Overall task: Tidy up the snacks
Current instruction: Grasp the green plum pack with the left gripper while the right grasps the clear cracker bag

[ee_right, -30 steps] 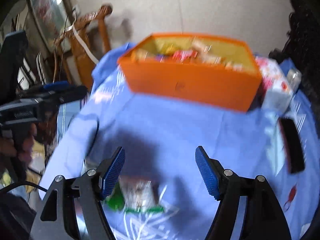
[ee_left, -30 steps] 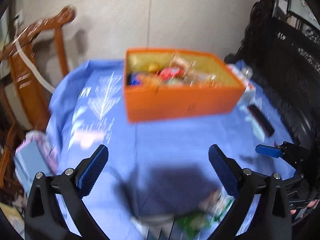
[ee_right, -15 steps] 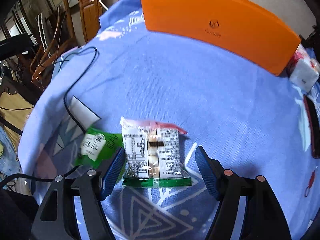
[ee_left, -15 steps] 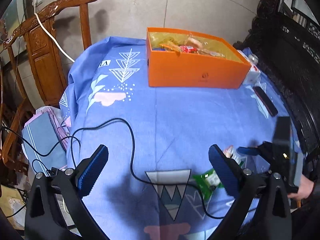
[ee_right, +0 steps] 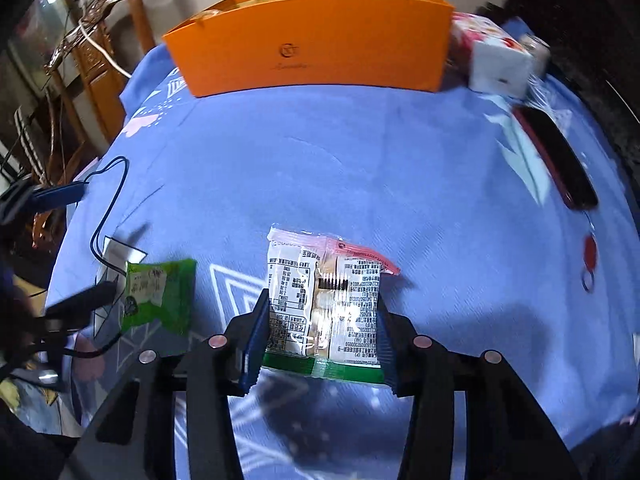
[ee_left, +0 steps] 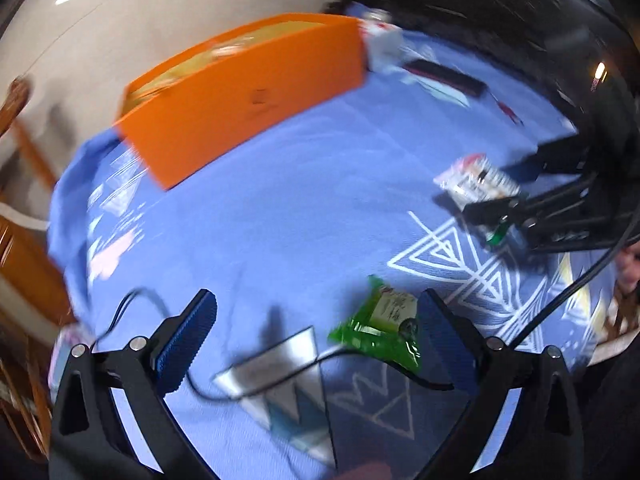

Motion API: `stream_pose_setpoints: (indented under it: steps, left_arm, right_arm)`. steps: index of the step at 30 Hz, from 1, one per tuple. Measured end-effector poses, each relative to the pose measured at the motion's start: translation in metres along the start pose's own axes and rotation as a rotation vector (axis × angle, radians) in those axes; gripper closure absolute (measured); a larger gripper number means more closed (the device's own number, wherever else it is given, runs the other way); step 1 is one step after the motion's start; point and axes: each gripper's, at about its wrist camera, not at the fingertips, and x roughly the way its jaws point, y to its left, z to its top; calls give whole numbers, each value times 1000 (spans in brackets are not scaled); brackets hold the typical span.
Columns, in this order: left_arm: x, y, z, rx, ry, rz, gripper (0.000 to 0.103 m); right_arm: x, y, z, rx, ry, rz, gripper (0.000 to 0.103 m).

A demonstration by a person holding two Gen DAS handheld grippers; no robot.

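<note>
1. Blue patterned cloth (ee_right: pixel 360 168) covers the table that carries everything; a carved wooden chair (ee_right: pixel 96 40) stands off its far left corner, against a pale tiled floor.
2. Right gripper (ee_right: pixel 320 316): the clear-and-white printed snack packet with a green bottom seam (ee_right: pixel 324 300) lies flat near the table's near edge, straight ahead between the blue pads. Its long axis runs away from the gripper toward the far edge, so the pads bear on its two long sides. The jaws have just been closing and now sit against the packet's edges at about half width; it looks gripped, not yet lifted.
3. Left gripper (ee_left: pixel 316 340): spread wide, holding nothing. The green crinkled plastic snack packet (ee_left: pixel 380 328) lies just inside its right-hand pad, off centre, its long axis slanting across the gap; a thin black cable (ee_left: pixel 280 380) runs under it. I judge the left hand the nearer to this packet and in need of a sideways shift to centre it.
4. Destination: the open orange cardboard box (ee_right: pixel 312 40) sits at the far edge, well apart from both packets.
5. Count: two loose snack packets, one orange box, two grippers, one white carton with red print (ee_right: pixel 496 60) beside the box's right end, one dark flat remote-like bar (ee_right: pixel 556 168) near the right edge.
</note>
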Motion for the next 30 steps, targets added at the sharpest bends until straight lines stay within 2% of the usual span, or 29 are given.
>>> stream_pose_setpoints:
  steps: [5,9,12,16,17,18,20,21,30]
  left_arm:
    - [20,-6,1,54,7,-118,5]
    - [27,-2,-1,3,24,-198,5]
    - [26,4,-3,-81,22,-282,5]
    - [33,-4,-6,-83,34,-290,5]
    - [35,-6,-5,-86,35,-297,11]
    - [37,-6,-5,-88,39,-307,31]
    - [48,-10,-4,-77,80,-309,51]
    - [50,-10,-4,-75,86,-316,55]
    - [45,-6,-11,-64,69,-302,62]
  right_arm:
    - [-6,-4,-15,13,17,-13,55]
    - [-6,-3,-21,27,18,-18,55]
    - [-7,-6,-24,40,18,-20,55]
    - [-5,-6,-26,47,23,-26,55]
    - [-4,-7,-26,47,24,-26,55]
    - [-4,-7,-26,48,25,-27,55]
    - [-4,-8,-26,55,26,-29,54]
    - [-4,-9,-26,57,25,-30,54]
    - [-5,-9,-24,60,9,-24,54]
